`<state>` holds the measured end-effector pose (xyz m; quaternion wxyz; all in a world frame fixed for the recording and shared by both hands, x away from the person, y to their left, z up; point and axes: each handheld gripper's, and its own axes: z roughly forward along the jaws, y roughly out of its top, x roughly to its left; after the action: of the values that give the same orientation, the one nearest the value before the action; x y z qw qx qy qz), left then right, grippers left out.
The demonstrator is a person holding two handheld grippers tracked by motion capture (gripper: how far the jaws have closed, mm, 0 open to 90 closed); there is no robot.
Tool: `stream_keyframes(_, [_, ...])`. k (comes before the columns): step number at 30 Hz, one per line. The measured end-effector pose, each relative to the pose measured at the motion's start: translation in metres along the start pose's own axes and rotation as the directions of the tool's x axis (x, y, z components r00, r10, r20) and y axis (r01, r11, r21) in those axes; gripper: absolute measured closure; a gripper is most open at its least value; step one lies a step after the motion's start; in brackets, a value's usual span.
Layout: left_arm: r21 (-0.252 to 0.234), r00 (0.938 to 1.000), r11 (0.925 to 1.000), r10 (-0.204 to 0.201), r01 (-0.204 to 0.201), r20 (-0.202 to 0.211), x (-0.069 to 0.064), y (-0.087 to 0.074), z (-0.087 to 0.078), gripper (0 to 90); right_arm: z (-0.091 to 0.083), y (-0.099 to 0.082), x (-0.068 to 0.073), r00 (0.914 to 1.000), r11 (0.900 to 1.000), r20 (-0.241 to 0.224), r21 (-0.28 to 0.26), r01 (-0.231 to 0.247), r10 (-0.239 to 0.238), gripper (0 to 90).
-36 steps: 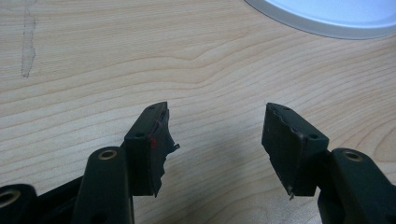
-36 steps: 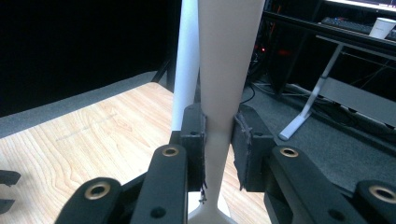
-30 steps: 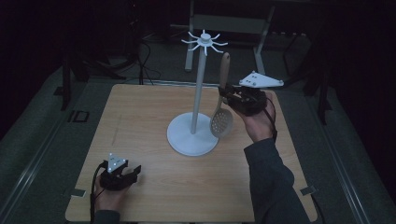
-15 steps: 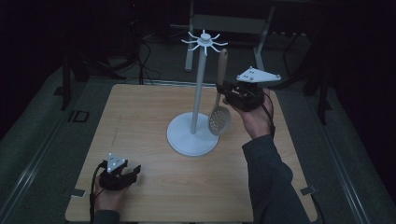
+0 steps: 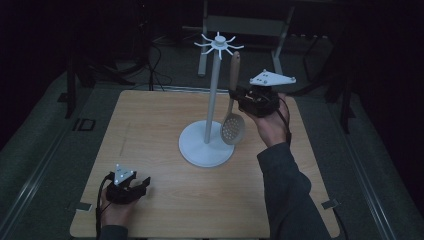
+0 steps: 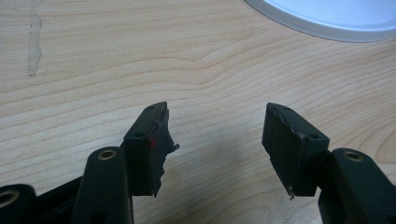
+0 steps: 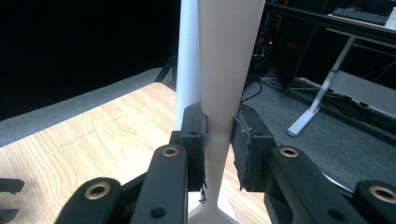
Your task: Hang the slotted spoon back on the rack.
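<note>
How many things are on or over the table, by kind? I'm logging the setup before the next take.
White hanging stand: 1
Wooden slotted spoon, gripped by the right gripper: 1
Handheld grippers (the left gripper rests on the table, jaws open): 2
Total: 4

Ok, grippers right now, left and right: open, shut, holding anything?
Left gripper: open, nothing between its jaws, low over the table.
Right gripper: shut on the slotted spoon, gripping its handle beside the rack pole.
</note>
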<state>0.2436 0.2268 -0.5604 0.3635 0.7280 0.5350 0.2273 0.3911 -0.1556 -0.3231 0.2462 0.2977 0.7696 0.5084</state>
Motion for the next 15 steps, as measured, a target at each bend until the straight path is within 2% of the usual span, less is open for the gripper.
stream_keyframes(15, [0.000, 1.0000, 1.0000, -0.001, 0.001, 0.001, 0.0001, 0.0001, -0.0003, 41.6, 0.0068, 0.0063, 0.0004, 1.0000, 1.0000, -0.003, 0.007, -0.004, 0.004, 75.2])
